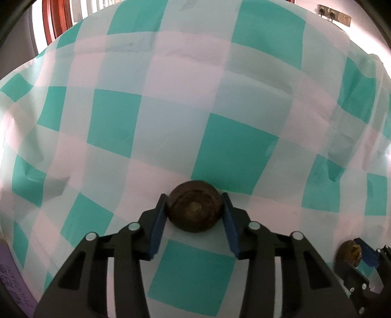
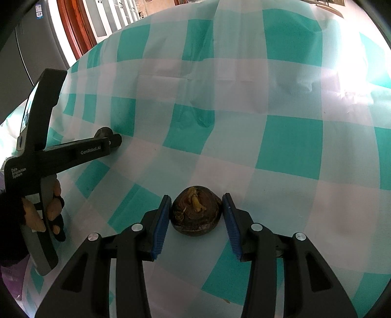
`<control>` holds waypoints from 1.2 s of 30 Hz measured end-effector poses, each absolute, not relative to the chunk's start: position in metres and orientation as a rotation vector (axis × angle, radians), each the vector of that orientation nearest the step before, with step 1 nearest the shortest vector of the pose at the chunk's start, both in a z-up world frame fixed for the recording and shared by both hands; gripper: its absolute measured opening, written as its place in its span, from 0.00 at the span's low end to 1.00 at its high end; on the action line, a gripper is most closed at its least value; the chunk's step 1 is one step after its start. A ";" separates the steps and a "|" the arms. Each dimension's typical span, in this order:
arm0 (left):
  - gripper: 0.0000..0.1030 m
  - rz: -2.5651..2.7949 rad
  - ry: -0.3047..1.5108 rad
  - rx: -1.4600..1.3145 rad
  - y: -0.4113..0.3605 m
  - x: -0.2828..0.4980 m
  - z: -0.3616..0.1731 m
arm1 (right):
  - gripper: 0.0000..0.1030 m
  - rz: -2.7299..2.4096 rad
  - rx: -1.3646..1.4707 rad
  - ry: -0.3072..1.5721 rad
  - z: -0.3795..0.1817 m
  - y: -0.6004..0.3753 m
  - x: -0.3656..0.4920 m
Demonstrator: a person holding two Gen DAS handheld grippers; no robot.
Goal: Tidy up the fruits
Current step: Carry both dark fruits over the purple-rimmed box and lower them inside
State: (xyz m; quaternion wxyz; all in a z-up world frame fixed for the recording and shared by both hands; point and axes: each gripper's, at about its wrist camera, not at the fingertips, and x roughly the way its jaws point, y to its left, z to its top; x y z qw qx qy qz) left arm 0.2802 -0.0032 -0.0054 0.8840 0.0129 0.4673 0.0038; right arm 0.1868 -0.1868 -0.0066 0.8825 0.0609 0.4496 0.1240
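Note:
A dark brown round fruit [image 1: 194, 210] lies on the teal-and-white checked cloth [image 1: 234, 151]. My left gripper [image 1: 194, 199] is shut on it, a blue pad touching each side. From the right wrist view the left gripper [image 2: 114, 141] shows at the left, held by a person's hand [image 2: 52, 203], with that fruit [image 2: 103, 133] at its tips. A second brown fruit [image 2: 195, 212] with a yellowish stub on top rests on the cloth, and my right gripper [image 2: 197, 199] is shut on it. The right gripper [image 1: 359, 249] and its fruit [image 1: 348, 250] also appear low right in the left wrist view.
The cloth [image 2: 288, 146] is creased and covers the whole table. A red-brown wooden frame [image 2: 73, 27] stands past the far left edge. Wall sockets [image 1: 333, 14] sit beyond the far right. Something purple [image 1: 9, 276] lies at the near left.

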 end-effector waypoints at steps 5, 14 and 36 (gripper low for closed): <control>0.42 0.010 0.967 0.022 0.000 0.270 -0.006 | 0.43 0.259 0.130 0.936 -0.007 -0.188 0.187; 0.41 0.007 0.964 0.024 0.008 0.275 -0.009 | 0.42 0.252 0.121 0.937 -0.005 -0.186 0.187; 0.41 -0.239 1.054 0.080 -0.020 0.155 0.000 | 0.40 0.186 0.158 0.978 -0.002 -0.185 0.152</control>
